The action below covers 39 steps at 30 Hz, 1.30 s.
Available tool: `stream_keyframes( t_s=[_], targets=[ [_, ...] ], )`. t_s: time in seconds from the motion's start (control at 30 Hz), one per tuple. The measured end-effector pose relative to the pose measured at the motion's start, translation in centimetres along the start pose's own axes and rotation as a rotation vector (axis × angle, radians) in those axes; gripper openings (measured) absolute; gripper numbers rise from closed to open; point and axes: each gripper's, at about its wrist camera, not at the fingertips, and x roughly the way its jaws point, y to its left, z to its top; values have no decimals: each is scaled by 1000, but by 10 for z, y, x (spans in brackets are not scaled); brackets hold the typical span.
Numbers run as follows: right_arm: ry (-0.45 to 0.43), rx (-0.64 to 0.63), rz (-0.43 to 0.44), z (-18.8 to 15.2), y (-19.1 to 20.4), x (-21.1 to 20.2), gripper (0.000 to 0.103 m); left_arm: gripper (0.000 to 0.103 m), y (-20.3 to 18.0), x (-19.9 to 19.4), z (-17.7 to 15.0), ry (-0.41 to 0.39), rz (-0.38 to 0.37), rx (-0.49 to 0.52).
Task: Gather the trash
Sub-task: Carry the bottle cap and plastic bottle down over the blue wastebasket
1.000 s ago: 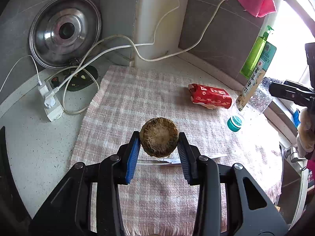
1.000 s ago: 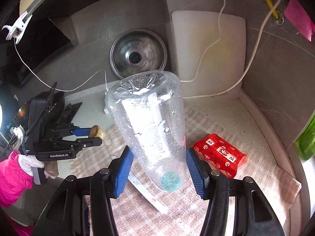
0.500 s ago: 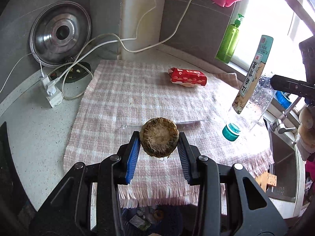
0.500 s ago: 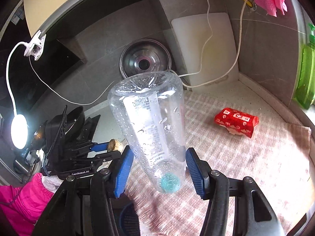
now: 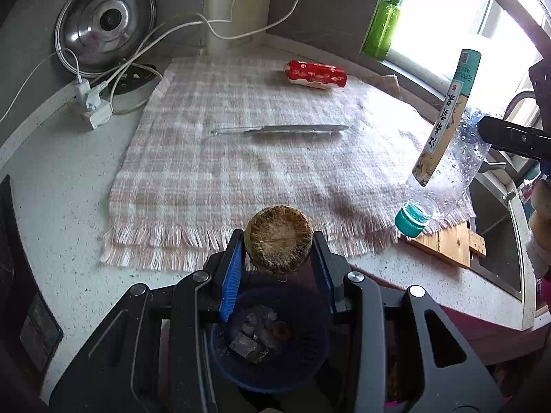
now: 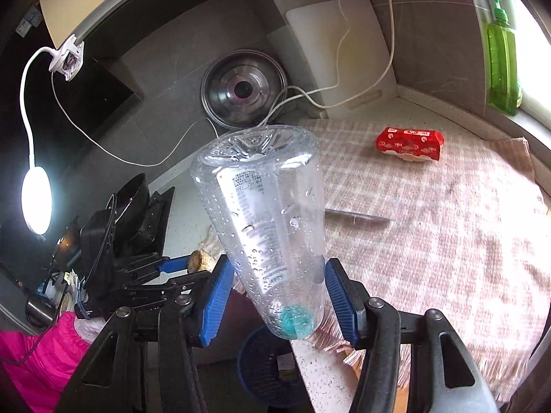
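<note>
A round brown lump (image 5: pixel 278 237) sits between the blue pads of my left gripper (image 5: pixel 278 253), which is shut on it, just past the counter's front edge. Directly below hangs a blue mesh trash basket (image 5: pixel 303 361) with several scraps inside. My right gripper (image 6: pixel 277 270) is shut on a clear wet plastic bottle (image 6: pixel 261 199), teal cap toward the camera. The bottle (image 5: pixel 451 172) shows tilted at the right in the left wrist view. The basket (image 6: pixel 256 368) lies below it. A red pack (image 5: pixel 315 74) and a slim clear plastic sleeve (image 5: pixel 279 130) lie on the checked cloth (image 5: pixel 224 172).
A steel pot lid (image 5: pixel 103 24), a white board (image 6: pixel 337 48) and a green soap bottle (image 5: pixel 382 24) line the back wall. A power strip (image 5: pixel 91 106) with cords lies at the left. A wooden board (image 5: pixel 444 241) and the sink (image 5: pixel 499 234) are at the right.
Both grippers have drawn back from over the cloth to the counter's front edge and sunk a little, still holding the lump and the bottle. The blue basket has come into view below.
</note>
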Motion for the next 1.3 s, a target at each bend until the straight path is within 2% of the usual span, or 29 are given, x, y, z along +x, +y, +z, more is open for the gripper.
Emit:
stream_keyframes(
  t_s=[0.67, 0.83, 1.07, 1.23, 1.3],
  targets=[
    [101, 61, -87, -99, 47, 37, 56, 38, 26, 43, -99, 169, -25, -29],
    [154, 75, -105, -126, 52, 58, 56, 38, 32, 65, -125, 230, 16, 4],
    [216, 56, -153, -156, 57, 96, 56, 38, 38, 92, -153, 294, 11, -4],
    [272, 79, -168, -177, 53, 125, 56, 38, 46, 109, -168, 330, -20, -70],
    [295, 89, -171, -186, 51, 133, 56, 38, 46, 115, -173, 340, -18, -67]
  ],
)
